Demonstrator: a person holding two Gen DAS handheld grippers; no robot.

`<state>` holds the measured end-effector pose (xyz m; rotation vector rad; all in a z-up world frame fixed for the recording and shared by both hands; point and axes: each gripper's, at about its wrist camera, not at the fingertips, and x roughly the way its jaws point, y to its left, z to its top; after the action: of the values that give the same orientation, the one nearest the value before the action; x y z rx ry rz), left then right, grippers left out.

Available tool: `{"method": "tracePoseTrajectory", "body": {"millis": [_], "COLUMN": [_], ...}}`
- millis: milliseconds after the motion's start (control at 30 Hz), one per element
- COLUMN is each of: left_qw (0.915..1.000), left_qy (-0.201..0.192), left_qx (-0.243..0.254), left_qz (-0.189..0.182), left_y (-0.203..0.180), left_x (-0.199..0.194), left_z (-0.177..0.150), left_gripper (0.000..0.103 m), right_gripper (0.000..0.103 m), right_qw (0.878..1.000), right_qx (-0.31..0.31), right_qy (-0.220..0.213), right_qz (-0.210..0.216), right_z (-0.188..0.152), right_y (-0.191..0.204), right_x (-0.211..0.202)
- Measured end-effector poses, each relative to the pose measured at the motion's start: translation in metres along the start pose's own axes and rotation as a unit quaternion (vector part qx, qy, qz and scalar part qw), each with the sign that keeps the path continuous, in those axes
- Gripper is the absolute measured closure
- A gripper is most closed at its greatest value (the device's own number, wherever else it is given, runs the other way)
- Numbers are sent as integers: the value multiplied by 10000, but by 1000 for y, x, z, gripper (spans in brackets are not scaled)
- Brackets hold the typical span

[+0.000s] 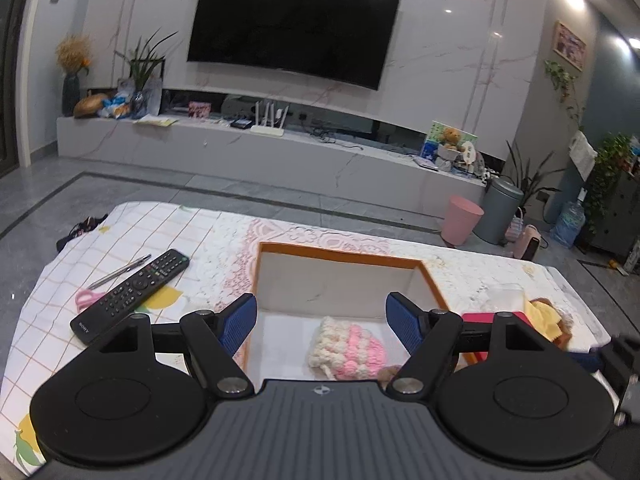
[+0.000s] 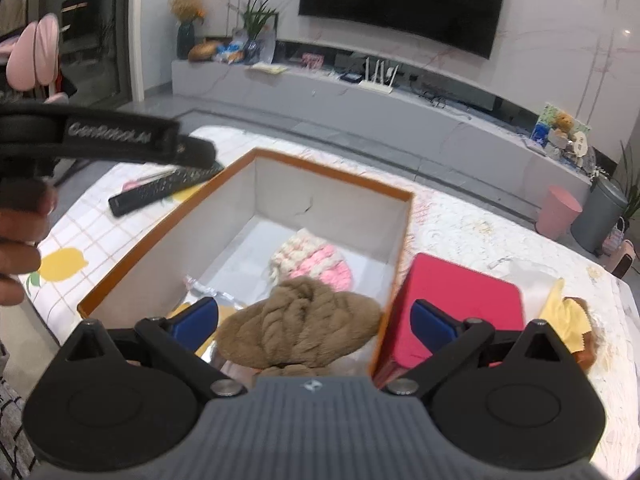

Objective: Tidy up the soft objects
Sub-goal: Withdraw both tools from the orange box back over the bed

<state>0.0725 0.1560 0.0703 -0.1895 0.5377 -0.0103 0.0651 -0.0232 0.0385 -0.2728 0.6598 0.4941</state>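
An orange-rimmed white box (image 1: 340, 249) (image 2: 332, 174) stands on the table. A pink and cream knitted piece (image 1: 347, 348) (image 2: 316, 262) lies on its floor. My left gripper (image 1: 322, 322) is open and empty over the box's near side. My right gripper (image 2: 314, 320) is open; a brown fuzzy twisted piece (image 2: 300, 330) lies between its fingers at the box's near edge, and I cannot tell whether the fingers touch it. A yellow cloth (image 1: 544, 316) (image 2: 564, 320) lies on a brown thing at the right.
A black remote (image 1: 130, 296) (image 2: 160, 192), pen (image 1: 120, 271) and pink scissors (image 1: 86, 299) lie on the left of the tablecloth. A red flat box (image 2: 460, 308) (image 1: 492, 317) leans beside the box's right wall. Crinkled foil (image 2: 208, 290) lies inside the box. The left gripper's body (image 2: 100, 140) crosses the right view's upper left.
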Motion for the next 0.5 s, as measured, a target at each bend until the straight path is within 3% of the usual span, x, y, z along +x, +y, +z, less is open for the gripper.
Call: {"method": "tracePoseTrajectory", "body": {"millis": [167,333,500], "left_qw": [9995,9973,9948], "left_qy": [33,320,350], "left_qx": [268,312,805], "left_qz": [-162,-579,-510], "left_y": [-34,-69,-110], "left_x": [-4,-3,-4], "left_z": [-3,-9,-22], "left_gripper": [16,17,17], "right_gripper": [3,3,3], "right_qw": [9994,9970,9963], "right_qx": [139,619,583], "right_qy": [-149,-264,-387], "right_qz": [-273,-376,-498], "right_z": [-10,-22,-37], "right_y": [-30,-70,-98], "right_x": [-19,-42,-62]}}
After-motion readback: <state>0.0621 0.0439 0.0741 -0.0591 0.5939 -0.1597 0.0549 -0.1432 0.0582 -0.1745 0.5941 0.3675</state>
